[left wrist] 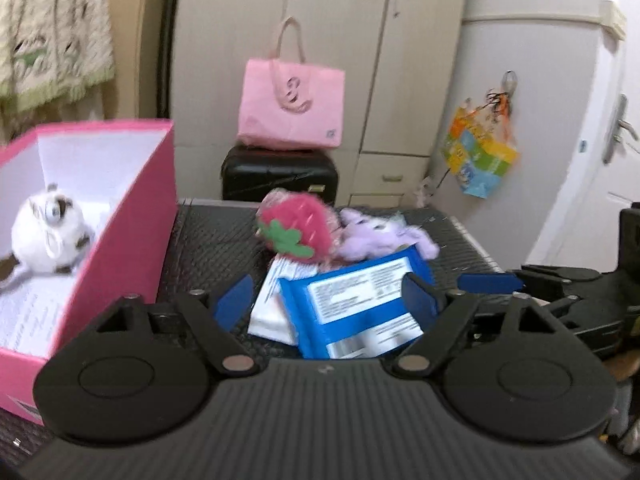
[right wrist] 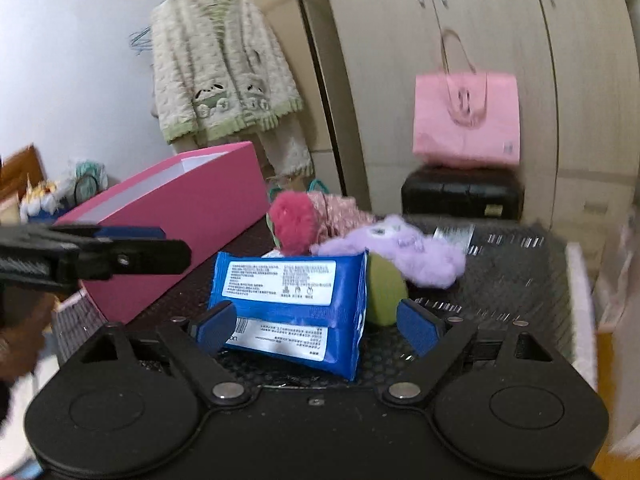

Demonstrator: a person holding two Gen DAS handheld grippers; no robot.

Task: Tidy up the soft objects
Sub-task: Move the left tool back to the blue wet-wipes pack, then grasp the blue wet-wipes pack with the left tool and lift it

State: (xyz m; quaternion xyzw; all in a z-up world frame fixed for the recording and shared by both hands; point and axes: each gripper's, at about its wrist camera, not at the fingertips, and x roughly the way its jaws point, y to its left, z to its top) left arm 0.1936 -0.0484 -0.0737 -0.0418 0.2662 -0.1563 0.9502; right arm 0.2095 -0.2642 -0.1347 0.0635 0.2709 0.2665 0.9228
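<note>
A blue wipes pack (left wrist: 360, 308) lies tilted on a white pack (left wrist: 270, 304) on the dark woven surface (left wrist: 216, 240). Behind them sit a red strawberry plush (left wrist: 296, 224) and a purple plush (left wrist: 380, 236). My left gripper (left wrist: 328, 300) is open, its blue pads standing either side of the packs without pressing on them. In the right wrist view the blue wipes pack (right wrist: 292, 300) stands just ahead of my open right gripper (right wrist: 318, 328), with a green object (right wrist: 386, 292), the purple plush (right wrist: 400, 252) and the strawberry plush (right wrist: 292, 220) behind it. A white plush (left wrist: 48, 232) lies inside the pink box (left wrist: 132, 240).
The pink box (right wrist: 180, 216) stands at the left of the surface. A pink bag (left wrist: 292, 108) sits on a black case (left wrist: 280, 174) before the wardrobe. A colourful bag (left wrist: 478, 156) hangs at the right. My right gripper's finger (left wrist: 492, 282) reaches in from the right, close to the left one.
</note>
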